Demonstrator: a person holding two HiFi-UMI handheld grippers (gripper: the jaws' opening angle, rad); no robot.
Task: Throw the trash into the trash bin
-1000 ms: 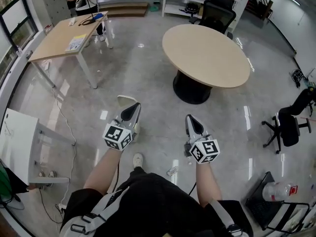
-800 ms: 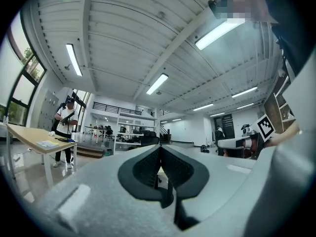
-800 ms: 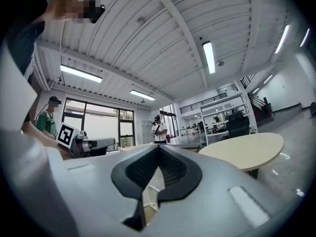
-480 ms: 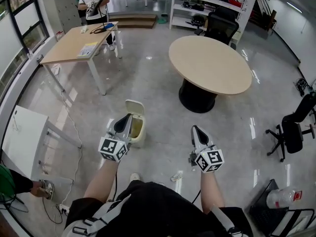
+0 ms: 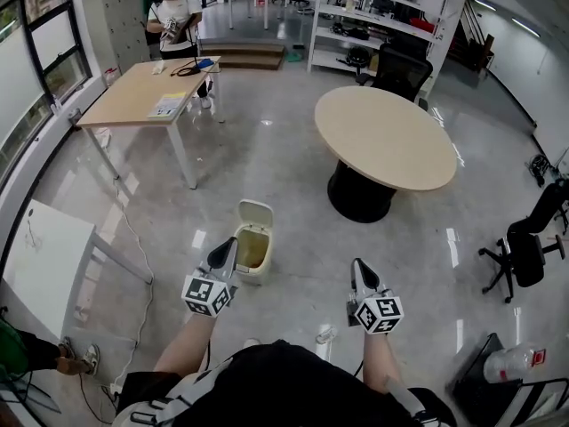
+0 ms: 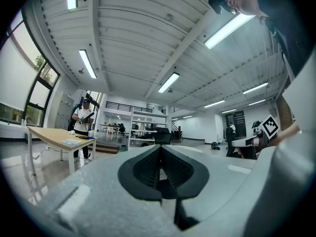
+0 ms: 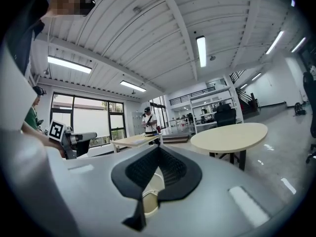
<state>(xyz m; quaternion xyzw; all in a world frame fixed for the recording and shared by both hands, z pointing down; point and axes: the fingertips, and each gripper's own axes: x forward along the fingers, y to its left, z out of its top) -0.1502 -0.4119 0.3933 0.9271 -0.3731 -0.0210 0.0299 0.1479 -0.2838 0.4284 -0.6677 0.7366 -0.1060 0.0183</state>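
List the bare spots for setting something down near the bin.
Round beige tabletop: wholly bare. Glossy grey floor: open between the cream open-lidded trash bin, that table and the rectangular wooden table. White table at left: looks bare. Crowded: the wooden table's far end, with paper and cables, and the white shelves beyond.

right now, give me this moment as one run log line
left tool: shut, empty | right tool: shut, empty | trash bin: on floor, lid open, just beyond left tool
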